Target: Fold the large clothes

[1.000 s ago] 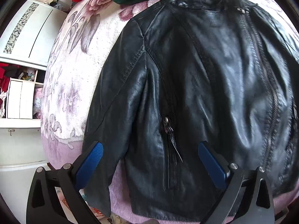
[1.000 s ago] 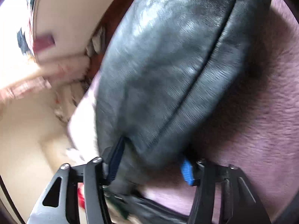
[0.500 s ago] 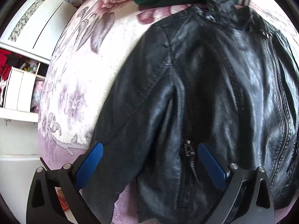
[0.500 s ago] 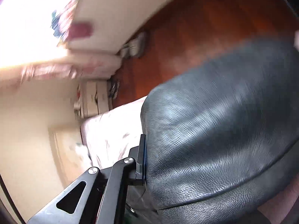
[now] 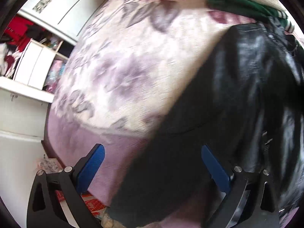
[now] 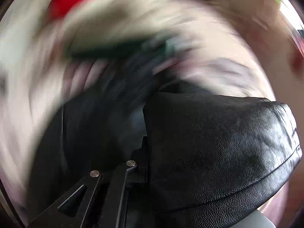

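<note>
The right gripper (image 6: 147, 163) has just clamped shut on a fold of the black jacket (image 6: 218, 152), which now fills the lower right. The left gripper (image 5: 152, 163) hangs open over the jacket's sleeve at the blanket (image 5: 133, 66) edge, having slid left; a sleeve fold looks underway.

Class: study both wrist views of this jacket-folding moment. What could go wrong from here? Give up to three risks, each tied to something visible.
1. The right hand-held gripper pinches only an edge of the black leather jacket; the smooth sleeve could slip free.
2. The left hand-held gripper is open over the jacket's other sleeve near the bed edge; that sleeve could slide off the floral blanket.
3. The swung sleeve might drag the green garment by the collar.
</note>
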`<state>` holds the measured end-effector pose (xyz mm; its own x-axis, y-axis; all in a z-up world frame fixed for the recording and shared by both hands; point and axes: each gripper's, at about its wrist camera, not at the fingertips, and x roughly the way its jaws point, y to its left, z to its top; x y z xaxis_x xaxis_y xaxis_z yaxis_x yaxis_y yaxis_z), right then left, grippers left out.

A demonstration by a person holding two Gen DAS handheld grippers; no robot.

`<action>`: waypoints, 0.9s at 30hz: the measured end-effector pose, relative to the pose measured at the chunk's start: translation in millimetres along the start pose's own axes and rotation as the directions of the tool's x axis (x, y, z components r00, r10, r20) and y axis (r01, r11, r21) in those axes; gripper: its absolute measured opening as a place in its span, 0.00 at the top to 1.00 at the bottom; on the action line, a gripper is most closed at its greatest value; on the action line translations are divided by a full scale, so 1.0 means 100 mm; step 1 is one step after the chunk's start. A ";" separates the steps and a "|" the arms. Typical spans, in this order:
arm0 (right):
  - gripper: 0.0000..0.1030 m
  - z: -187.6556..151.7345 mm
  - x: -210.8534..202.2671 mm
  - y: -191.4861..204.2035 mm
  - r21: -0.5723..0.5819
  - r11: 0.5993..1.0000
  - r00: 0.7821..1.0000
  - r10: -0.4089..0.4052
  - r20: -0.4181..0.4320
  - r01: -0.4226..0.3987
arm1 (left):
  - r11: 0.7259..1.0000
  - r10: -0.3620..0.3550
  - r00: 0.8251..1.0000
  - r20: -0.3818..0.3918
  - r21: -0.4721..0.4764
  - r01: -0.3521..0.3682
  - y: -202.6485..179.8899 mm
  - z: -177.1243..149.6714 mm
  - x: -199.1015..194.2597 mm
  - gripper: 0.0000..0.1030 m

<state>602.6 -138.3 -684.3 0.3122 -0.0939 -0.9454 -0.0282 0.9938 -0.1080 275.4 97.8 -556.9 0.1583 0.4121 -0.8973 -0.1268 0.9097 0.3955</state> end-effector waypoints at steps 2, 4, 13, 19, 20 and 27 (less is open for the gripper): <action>0.87 -0.17 0.36 0.61 -0.195 0.980 0.993 -0.050 -0.112 0.027 | 1.000 0.025 1.000 -0.005 -0.003 -0.025 0.21 -0.13 0.04 0.00; 0.87 -0.39 0.46 0.81 -0.291 0.953 0.987 -0.117 -0.107 0.081 | 0.999 0.030 0.999 -0.021 -0.026 -0.031 0.41 -0.25 0.08 0.00; 0.30 -0.47 -0.29 -0.07 0.246 0.916 0.910 0.366 -0.196 -0.315 | 0.992 0.014 0.990 -0.137 -0.126 -0.031 0.86 -0.53 0.25 0.00; 0.26 -0.48 0.33 -0.63 0.610 0.672 0.843 0.538 -0.012 -0.420 | 0.983 0.046 0.991 -0.129 -0.170 -0.067 0.83 -0.58 0.12 0.00; 0.26 -0.51 0.47 -0.72 0.626 0.646 0.834 0.552 0.011 -0.436 | 0.981 0.055 0.989 -0.137 -0.180 -0.079 0.78 -0.61 0.11 0.00; 0.25 -0.07 0.26 0.46 0.324 0.698 0.709 0.697 -0.105 -0.638 | 0.962 0.065 0.977 -0.205 -0.247 -0.116 0.54 -0.75 -0.03 0.00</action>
<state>602.8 -95.6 -716.1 0.1024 0.6198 -0.7781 0.0886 0.7734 0.6277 194.6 141.7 -547.1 -0.0541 0.4512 -0.8908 -0.3823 0.8147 0.4359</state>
